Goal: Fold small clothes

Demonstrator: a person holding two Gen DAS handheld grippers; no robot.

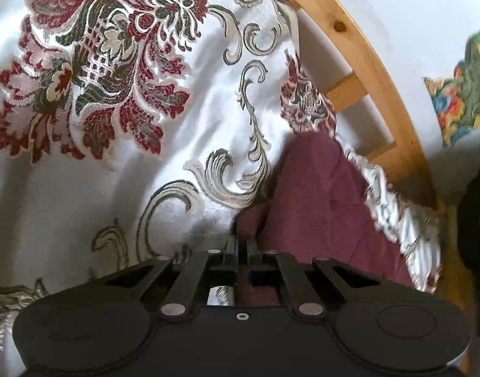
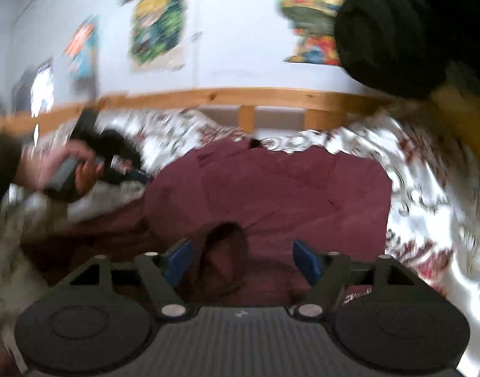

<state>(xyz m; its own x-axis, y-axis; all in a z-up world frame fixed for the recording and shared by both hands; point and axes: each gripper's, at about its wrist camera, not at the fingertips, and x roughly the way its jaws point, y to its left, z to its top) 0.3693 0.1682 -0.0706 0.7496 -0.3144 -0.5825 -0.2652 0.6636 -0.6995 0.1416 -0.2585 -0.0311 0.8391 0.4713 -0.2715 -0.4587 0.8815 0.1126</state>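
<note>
A garment (image 2: 271,188) lies spread on the bedspread (image 1: 183,144), which covers the bed. Behind the bed runs a wooden rail (image 2: 227,97), with posters (image 2: 155,25) on the wall above it. The left tool (image 1: 241,245) sits at the garment's left edge; the right tool (image 2: 243,259) is over its near edge, a fold of cloth between its fingers.
</note>
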